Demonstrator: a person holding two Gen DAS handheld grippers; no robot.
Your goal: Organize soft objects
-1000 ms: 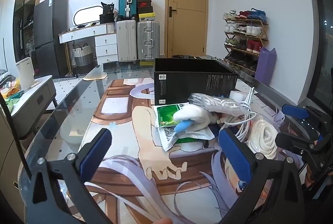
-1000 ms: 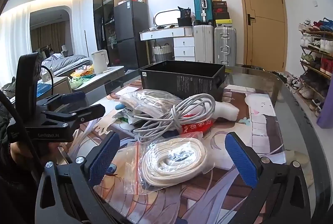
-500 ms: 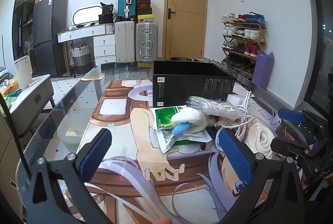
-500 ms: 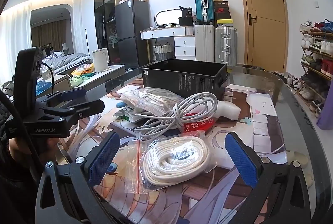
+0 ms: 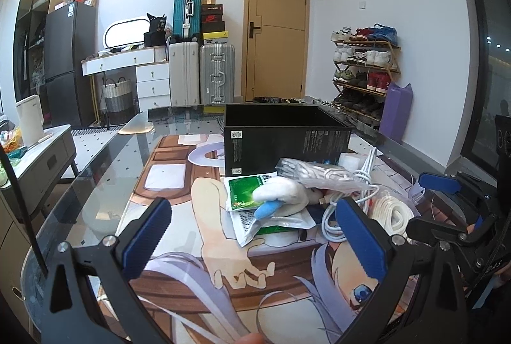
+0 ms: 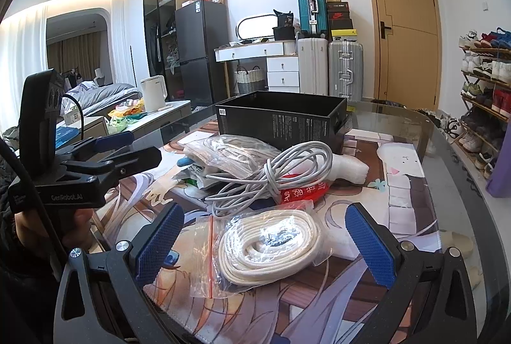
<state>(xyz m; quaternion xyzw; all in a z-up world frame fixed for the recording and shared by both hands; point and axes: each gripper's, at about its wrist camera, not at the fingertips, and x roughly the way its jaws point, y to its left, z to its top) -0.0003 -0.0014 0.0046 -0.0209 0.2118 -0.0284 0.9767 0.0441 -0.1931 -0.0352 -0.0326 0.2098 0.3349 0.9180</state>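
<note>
A pile of soft items lies on the printed mat in front of an open black box (image 5: 284,136) (image 6: 281,120). It holds a white and blue plush (image 5: 281,194), a green packet (image 5: 246,192), a grey cable coil (image 6: 278,174), a bagged bundle (image 6: 230,152), a red packet (image 6: 303,190) and a bagged white rope (image 6: 268,245) (image 5: 392,213). My left gripper (image 5: 252,235) is open and empty, short of the pile. My right gripper (image 6: 265,241) is open, its fingers on either side of the bagged rope, just short of it.
The glass table (image 6: 447,152) carries the mat. A side table with a white kettle (image 5: 30,120) stands left. Suitcases (image 5: 217,72), drawers and a fridge line the far wall. A shoe rack (image 5: 364,72) and purple bag (image 5: 396,110) stand right.
Both grippers have drifted slightly back and up from the pile. Nothing was grasped and the objects have not moved.
</note>
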